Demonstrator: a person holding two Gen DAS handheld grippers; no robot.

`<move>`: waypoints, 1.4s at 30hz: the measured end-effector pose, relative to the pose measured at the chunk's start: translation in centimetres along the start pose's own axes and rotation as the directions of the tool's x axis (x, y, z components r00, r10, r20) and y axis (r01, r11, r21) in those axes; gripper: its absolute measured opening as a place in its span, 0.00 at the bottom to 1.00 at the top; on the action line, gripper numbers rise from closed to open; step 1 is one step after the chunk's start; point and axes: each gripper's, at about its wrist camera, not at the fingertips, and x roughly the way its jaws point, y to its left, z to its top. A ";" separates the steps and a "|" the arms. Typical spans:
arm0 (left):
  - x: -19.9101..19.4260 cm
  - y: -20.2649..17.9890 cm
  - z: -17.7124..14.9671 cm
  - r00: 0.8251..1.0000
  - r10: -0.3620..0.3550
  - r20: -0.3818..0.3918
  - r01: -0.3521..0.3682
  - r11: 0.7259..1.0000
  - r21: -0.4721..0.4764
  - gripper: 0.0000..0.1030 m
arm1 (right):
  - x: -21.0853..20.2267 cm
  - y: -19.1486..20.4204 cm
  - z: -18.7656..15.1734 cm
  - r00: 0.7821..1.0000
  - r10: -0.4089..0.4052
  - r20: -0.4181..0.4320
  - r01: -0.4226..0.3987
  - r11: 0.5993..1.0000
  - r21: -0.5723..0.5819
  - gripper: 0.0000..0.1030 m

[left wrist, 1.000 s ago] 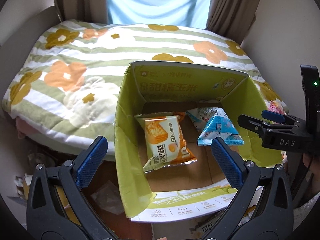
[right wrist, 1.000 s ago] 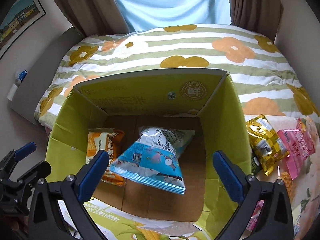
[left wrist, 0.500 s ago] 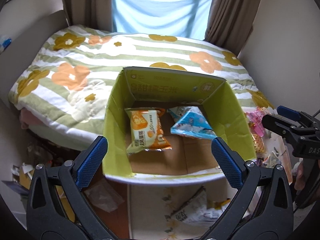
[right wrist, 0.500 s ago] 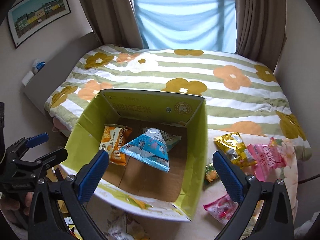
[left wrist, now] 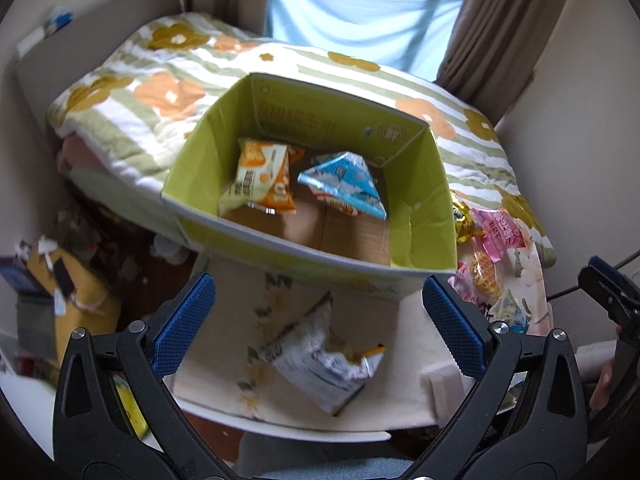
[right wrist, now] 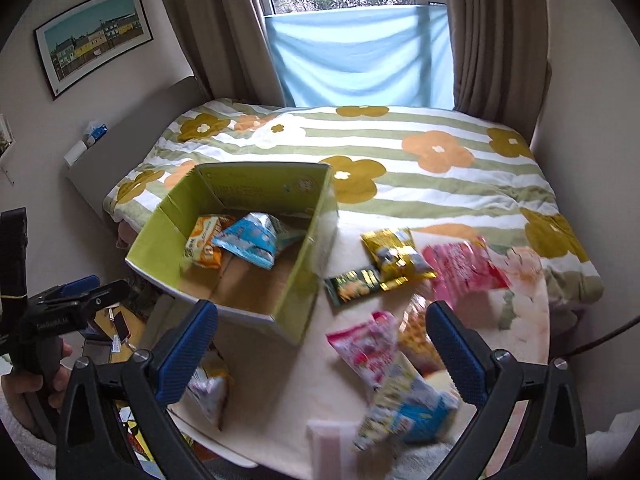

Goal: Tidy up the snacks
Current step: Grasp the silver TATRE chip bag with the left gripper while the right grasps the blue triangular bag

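Note:
A green cardboard box (left wrist: 420,220) (right wrist: 308,272) stands on a white table and holds an orange snack pack (left wrist: 264,180) (right wrist: 204,240) and a blue snack pack (left wrist: 344,180) (right wrist: 252,240). My left gripper (left wrist: 320,320) is open above a white crumpled packet (left wrist: 320,356) lying in front of the box. My right gripper (right wrist: 320,340) is open over loose snacks right of the box: a pink packet (right wrist: 368,352), a blue-and-white packet (right wrist: 404,412), a gold packet (right wrist: 396,256), a dark green bar (right wrist: 352,284) and a large pink bag (right wrist: 460,272). Neither gripper holds anything.
A bed with a flowered striped quilt (right wrist: 400,152) lies behind the table (right wrist: 272,380). Floor clutter and a yellow bag (left wrist: 80,300) sit at the left. A person's hand (right wrist: 24,384) holds the left gripper's handle. Curtains and a window are at the back.
Both grippers have pulled back and up away from the box. The table front and the loose snacks beside the box have come into view. The packs in the box stay put.

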 end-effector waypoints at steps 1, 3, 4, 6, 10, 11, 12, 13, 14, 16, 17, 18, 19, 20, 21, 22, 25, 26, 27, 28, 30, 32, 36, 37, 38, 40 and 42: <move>0.0 -0.1 -0.8 1.000 0.011 -0.002 -0.011 1.000 -0.020 1.00 | -0.3 -0.9 -0.6 1.000 -0.002 -0.007 0.002 1.000 0.001 1.00; 0.1 -0.3 -2.2 1.000 0.029 -0.011 -0.030 0.998 -0.055 1.00 | -0.8 -2.2 -1.7 1.000 0.002 -0.018 -0.002 1.000 -0.001 1.00; 0.3 -0.4 -2.6 0.999 0.035 -0.017 -0.037 0.997 -0.068 1.00 | -0.9 -2.9 -2.2 1.000 0.003 -0.027 -0.004 1.000 -0.004 1.00; 0.7 -0.4 -3.8 0.998 0.046 -0.034 -0.049 0.993 -0.104 1.00 | -1.0 -4.2 -3.5 0.999 0.002 -0.049 -0.003 1.000 -0.017 1.00; 1.7 -0.3 -6.0 0.995 0.054 -0.080 -0.067 0.984 -0.164 1.00 | -0.7 -6.1 -6.1 0.996 0.008 -0.087 -0.012 0.999 -0.047 1.00; 2.1 -0.3 -6.4 0.994 0.055 -0.094 -0.071 0.981 -0.179 1.00 | -0.6 -6.5 -6.6 0.995 0.009 -0.097 -0.013 0.999 -0.050 1.00; 2.6 -0.2 -6.8 0.992 0.055 -0.109 -0.075 0.978 -0.195 1.00 | -0.3 -6.8 -7.2 0.994 0.012 -0.111 -0.018 0.999 -0.051 1.00; 2.9 0.0 -7.0 0.991 0.052 -0.120 -0.076 0.975 -0.208 1.00 | 0.0 -7.2 -7.7 0.992 0.019 -0.122 -0.026 0.998 -0.049 1.00; 3.3 0.3 -7.2 0.990 0.044 -0.134 -0.074 0.971 -0.227 1.00 | 0.3 -7.5 -8.1 0.991 0.028 -0.131 -0.034 0.998 -0.047 1.00; 4.3 0.6 -7.6 0.987 0.034 -0.156 -0.074 0.965 -0.253 1.00 | 0.7 -7.9 -9.0 0.989 0.032 -0.145 -0.040 0.998 -0.052 1.00; 4.8 0.8 -7.8 0.985 0.035 -0.168 -0.078 0.962 -0.260 1.00 | 1.1 -8.0 -9.4 0.988 0.030 -0.153 -0.039 0.998 -0.057 1.00; 5.5 0.9 -7.8 0.983 0.033 -0.179 -0.081 0.961 -0.265 1.00 | 1.5 -8.2 -9.7 0.987 0.029 -0.160 -0.039 0.997 -0.059 1.00; 5.9 1.0 -7.8 0.982 0.033 -0.187 -0.083 0.960 -0.268 1.00 | 1.9 -8.3 -10.0 0.985 0.029 -0.170 -0.040 0.997 -0.059 1.00; 6.7 1.2 -7.8 0.979 0.036 -0.199 -0.091 0.957 -0.274 1.00 | 2.3 -8.5 -10.3 0.983 0.028 -0.182 -0.039 0.998 -0.055 1.00; 7.2 1.4 -7.8 0.977 0.038 -0.208 -0.097 0.955 -0.281 1.00 | 2.9 -8.7 -10.6 0.980 0.032 -0.194 -0.042 0.998 -0.048 1.00; 7.9 1.7 -7.9 0.975 0.036 -0.220 -0.101 0.951 -0.292 1.00 | 3.3 -8.9 -10.8 0.979 0.037 -0.201 -0.046 0.998 -0.042 1.00; 9.8 2.6 -8.1 0.966 0.014 -0.257 -0.103 0.937 -0.334 1.00 | 4.3 -9.1 -11.3 0.974 0.047 -0.220 -0.056 0.998 -0.034 1.00; 10.4 2.8 -8.3 0.963 0.002 -0.268 -0.098 0.933 -0.347 1.00 | 4.6 -9.1 -11.4 0.973 0.052 -0.224 -0.062 0.997 -0.036 1.00; 10.8 3.0 -8.4 0.961 -0.001 -0.278 -0.101 0.931 -0.352 1.00 | 4.9 -9.1 -11.5 0.972 0.054 -0.229 -0.065 0.997 -0.039 1.00; 11.5 3.1 -8.6 0.956 -0.004 -0.293 -0.105 0.929 -0.355 1.00 | 5.2 -9.1 -11.6 0.970 0.055 -0.237 -0.068 0.997 -0.048 1.00; 12.2 3.3 -8.8 0.951 -0.013 -0.309 -0.105 0.925 -0.364 1.00 | 5.8 -8.9 -11.9 0.966 0.051 -0.252 -0.070 0.995 -0.069 1.00; 12.9 3.4 -9.1 0.947 -0.032 -0.318 -0.096 0.921 -0.378 0.99 | 6.3 -8.9 -12.1 0.963 0.046 -0.264 -0.072 0.994 -0.088 1.00; 14.1 3.4 -9.3 0.939 -0.043 -0.342 -0.096 0.921 -0.378 0.83 | 6.8 -8.6 -12.4 0.961 0.009 -0.275 -0.056 0.985 -0.165 1.00; 14.4 3.4 -9.3 0.938 -0.055 -0.344 -0.086 0.920 -0.382 0.82 | 7.0 -8.5 -12.5 0.961 -0.009 -0.277 -0.047 0.980 -0.195 1.00; 14.5 3.3 -9.3 0.937 -0.058 -0.344 -0.083 0.920 -0.383 0.82 | 7.0 -8.4 -12.5 0.961 -0.025 -0.276 -0.039 0.974 -0.223 1.00; 14.7 3.1 -9.1 0.939 -0.057 -0.340 -0.080 0.924 -0.374 0.75 | 7.2 -8.3 -12.6 0.960 -0.049 -0.275 -0.028 0.963 -0.269 1.00; 15.0 2.7 -8.8 0.939 -0.043 -0.343 -0.085 0.933 -0.351 0.73 | 7.5 -8.1 -12.7 0.960 -0.077 -0.270 -0.014 0.947 -0.321 1.00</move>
